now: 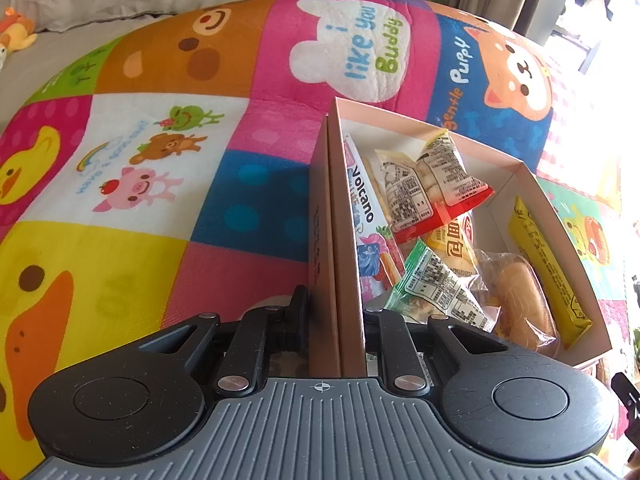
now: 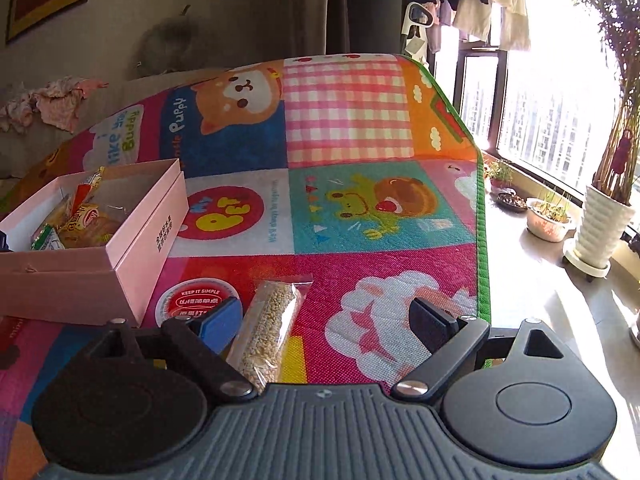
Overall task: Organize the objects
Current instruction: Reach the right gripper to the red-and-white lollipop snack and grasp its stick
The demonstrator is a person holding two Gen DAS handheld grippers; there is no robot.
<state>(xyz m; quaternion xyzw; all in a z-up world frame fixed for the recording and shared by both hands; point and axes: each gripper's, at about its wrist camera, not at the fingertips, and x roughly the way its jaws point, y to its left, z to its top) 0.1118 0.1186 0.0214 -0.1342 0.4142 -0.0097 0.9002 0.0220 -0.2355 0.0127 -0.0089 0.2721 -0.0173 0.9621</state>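
Left wrist view: left gripper clamped on the near side wall of a pink cardboard box, one finger outside the wall, the other inside. Box open at the top, resting on a bright patchwork play mat printed with ducks, bears and a puppy. Inside the box, a jumble of snacks: a flat packet marked "Volcano" leaning against the gripped wall, a red-edged packet on top, a green-edged packet near the fingers, a wrapped bun, and a yellow bar along the far wall.

Right wrist view: right gripper spread wide and holding nothing, low over the mat. Between its fingers, closer to the left one, a clear packet of pale grain bar lying on the mat, outside the box. Just left of it, partly hidden by the finger, a round red-and-white packet. Box to the left of the gripper, near but apart from the grain bar. Beyond the mat edge, potted plants beside a sunlit window.
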